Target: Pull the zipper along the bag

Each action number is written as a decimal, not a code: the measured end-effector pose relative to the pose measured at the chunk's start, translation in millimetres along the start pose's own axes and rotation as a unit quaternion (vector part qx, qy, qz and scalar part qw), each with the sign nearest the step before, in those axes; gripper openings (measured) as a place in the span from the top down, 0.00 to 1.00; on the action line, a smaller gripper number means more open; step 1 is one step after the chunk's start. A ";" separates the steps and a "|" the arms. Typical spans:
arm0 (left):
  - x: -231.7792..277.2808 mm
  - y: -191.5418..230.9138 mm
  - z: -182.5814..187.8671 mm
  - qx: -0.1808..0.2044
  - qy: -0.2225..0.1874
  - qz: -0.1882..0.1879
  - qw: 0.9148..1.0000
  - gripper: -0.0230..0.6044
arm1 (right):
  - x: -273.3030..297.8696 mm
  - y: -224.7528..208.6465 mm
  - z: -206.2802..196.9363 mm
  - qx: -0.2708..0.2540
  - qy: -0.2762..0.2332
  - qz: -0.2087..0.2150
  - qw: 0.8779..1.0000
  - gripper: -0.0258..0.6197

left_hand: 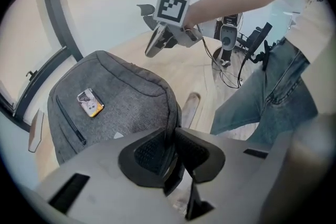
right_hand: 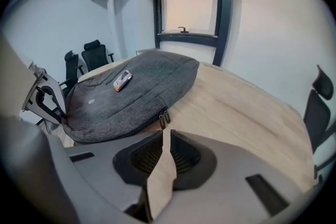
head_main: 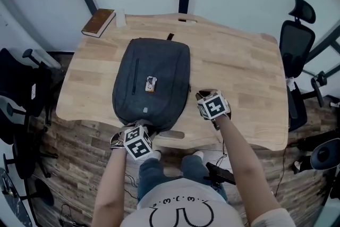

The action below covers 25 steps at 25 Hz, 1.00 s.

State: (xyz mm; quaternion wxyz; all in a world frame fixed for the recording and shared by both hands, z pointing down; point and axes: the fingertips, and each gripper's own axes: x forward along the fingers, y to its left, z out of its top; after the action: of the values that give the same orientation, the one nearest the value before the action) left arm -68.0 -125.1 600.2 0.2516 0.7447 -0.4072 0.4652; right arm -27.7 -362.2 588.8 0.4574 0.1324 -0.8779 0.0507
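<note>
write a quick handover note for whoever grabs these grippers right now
The left gripper is shut on the near end of the backpack, holding it at the front edge of the table.
The right gripper is empty, jaws slightly apart, above the table just right of the bag.
The zipper pulls sit together on the bag's side, just ahead of the right jaws, untouched.
Done: bag steadied.
Left: close the right gripper on a pull and draw it along the zipper.
</note>
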 end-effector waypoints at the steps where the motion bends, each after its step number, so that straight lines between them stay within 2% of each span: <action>1: -2.8 0.0 1.6 -0.006 -0.007 -0.003 1.000 0.90 | -7.8 -2.3 0.5 0.008 -0.011 -0.003 1.000 0.81; 4: -18.0 6.6 11.7 -0.035 -0.045 -0.004 0.998 0.86 | -34.6 -5.6 6.4 0.035 -0.045 -0.014 0.998 0.79; 6: -32.2 20.3 20.6 -0.057 -0.082 0.012 0.995 0.82 | -57.3 -2.5 14.8 0.055 -0.075 -0.019 0.996 0.78; 8: -48.1 38.5 29.3 -0.074 -0.126 0.038 0.989 0.76 | -84.8 5.5 27.9 0.068 -0.115 -0.023 0.991 0.74; 10: -66.2 58.5 35.3 -0.087 -0.172 0.073 0.979 0.68 | -111.6 16.1 42.6 0.071 -0.157 -0.031 0.985 0.74; 12: -88.9 79.0 38.0 -0.098 -0.208 0.114 0.967 0.64 | -133.1 26.0 56.0 0.068 -0.190 -0.045 0.978 0.74; 15: -123.3 108.0 41.2 -0.110 -0.262 0.167 0.944 0.63 | -160.1 36.8 72.6 0.073 -0.230 -0.082 0.967 0.71; 18: -150.0 122.9 43.3 -0.114 -0.308 0.187 0.926 0.62 | -182.6 52.4 83.8 0.084 -0.267 -0.117 0.953 0.62; 20: -166.4 127.8 42.5 -0.112 -0.335 0.195 0.915 0.56 | -194.0 67.9 90.0 0.081 -0.285 -0.136 0.945 0.54; 22: -185.3 132.6 40.2 -0.115 -0.369 0.211 0.898 0.53 | -202.6 84.1 95.2 0.071 -0.295 -0.153 0.940 0.49; 25: -214.6 136.7 37.1 -0.127 -0.426 0.227 0.867 0.53 | -214.9 103.5 103.5 0.062 -0.315 -0.180 0.930 0.49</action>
State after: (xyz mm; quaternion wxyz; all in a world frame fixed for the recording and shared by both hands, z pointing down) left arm -215.4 -147.2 390.6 0.0337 0.7193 -0.6878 0.0915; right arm -20.9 -244.7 357.0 0.1494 0.3261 -0.9332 -0.0223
